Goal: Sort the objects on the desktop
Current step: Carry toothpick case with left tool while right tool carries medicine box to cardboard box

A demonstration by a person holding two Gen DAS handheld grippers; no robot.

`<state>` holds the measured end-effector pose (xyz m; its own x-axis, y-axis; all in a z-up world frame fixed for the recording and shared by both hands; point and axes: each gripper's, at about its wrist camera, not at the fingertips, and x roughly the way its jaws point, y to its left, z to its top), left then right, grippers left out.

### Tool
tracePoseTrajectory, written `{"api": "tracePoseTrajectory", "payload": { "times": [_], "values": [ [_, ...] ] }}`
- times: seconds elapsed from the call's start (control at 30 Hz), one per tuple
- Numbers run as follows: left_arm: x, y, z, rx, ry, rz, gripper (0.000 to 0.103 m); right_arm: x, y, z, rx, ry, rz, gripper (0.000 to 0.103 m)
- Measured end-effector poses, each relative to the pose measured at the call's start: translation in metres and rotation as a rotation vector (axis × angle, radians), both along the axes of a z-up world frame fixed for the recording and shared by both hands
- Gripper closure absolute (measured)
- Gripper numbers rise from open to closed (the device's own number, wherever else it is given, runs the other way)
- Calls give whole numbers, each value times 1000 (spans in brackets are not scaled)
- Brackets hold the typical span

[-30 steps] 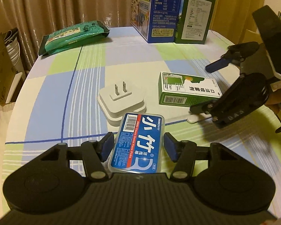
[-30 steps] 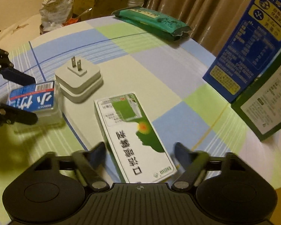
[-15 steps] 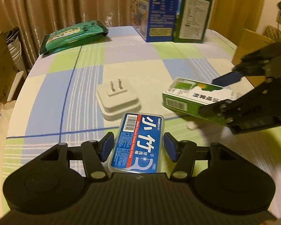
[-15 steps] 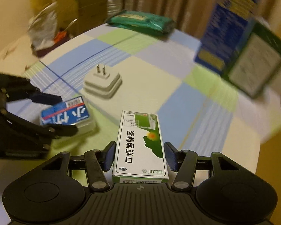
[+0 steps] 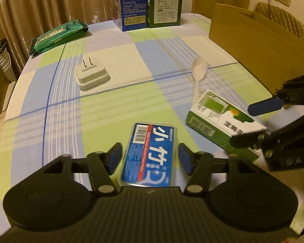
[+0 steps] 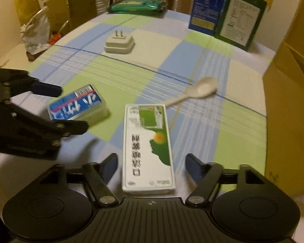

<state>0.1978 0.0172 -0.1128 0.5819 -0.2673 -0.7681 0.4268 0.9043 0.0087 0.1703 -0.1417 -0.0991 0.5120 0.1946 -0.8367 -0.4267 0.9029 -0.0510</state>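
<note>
A blue floss box (image 5: 150, 154) lies between my left gripper's (image 5: 149, 149) fingers. The jaws are opening, and a gap shows on each side of the box. A green-and-white carton (image 6: 148, 141) lies lengthwise between my right gripper's (image 6: 151, 159) fingers. Those jaws are opening too and stand well clear of its sides. The two grippers sit side by side over the checked tablecloth. In the left wrist view the right gripper (image 5: 241, 125) is around the carton (image 5: 223, 121). The right wrist view shows the left gripper (image 6: 73, 107) around the floss box (image 6: 77, 105).
A white spoon (image 6: 204, 87) lies just beyond the carton. A white plug adapter (image 5: 91, 75) sits farther back. An open cardboard box (image 5: 253, 38) stands on the right. A green packet (image 5: 58, 34), a blue carton (image 5: 133, 2) and a dark green carton (image 5: 165, 2) line the far edge.
Both grippers moved with their boxes away from the plug adapter toward the cardboard box. Their jaws, closed on the boxes half a second ago, have since spread off them.
</note>
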Motion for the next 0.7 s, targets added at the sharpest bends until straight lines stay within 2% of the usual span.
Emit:
{"api": "tracePoseTrajectory", "payload": {
  "times": [0.03,0.17,0.27,0.4,0.63,0.7],
  "values": [
    [-5,-1,0,-2,-6,2,26,0,-2,-1,9,-4,-1,29],
    [-18,-3,-2,8,-31,-8,26,4,-6,-5,27,1,-13,28],
    [-16,-4,-4,30,-40,-14,26,6,-4,-7,50,14,-10,28],
    [-7,-6,-6,20,-30,-6,26,10,0,-13,51,39,-6,28],
    [6,-8,-13,44,33,8,40,14,0,-16,50,54,-12,28],
    [9,-7,-15,45,48,19,46,17,0,-16,59,53,-20,28]
  ]
}}
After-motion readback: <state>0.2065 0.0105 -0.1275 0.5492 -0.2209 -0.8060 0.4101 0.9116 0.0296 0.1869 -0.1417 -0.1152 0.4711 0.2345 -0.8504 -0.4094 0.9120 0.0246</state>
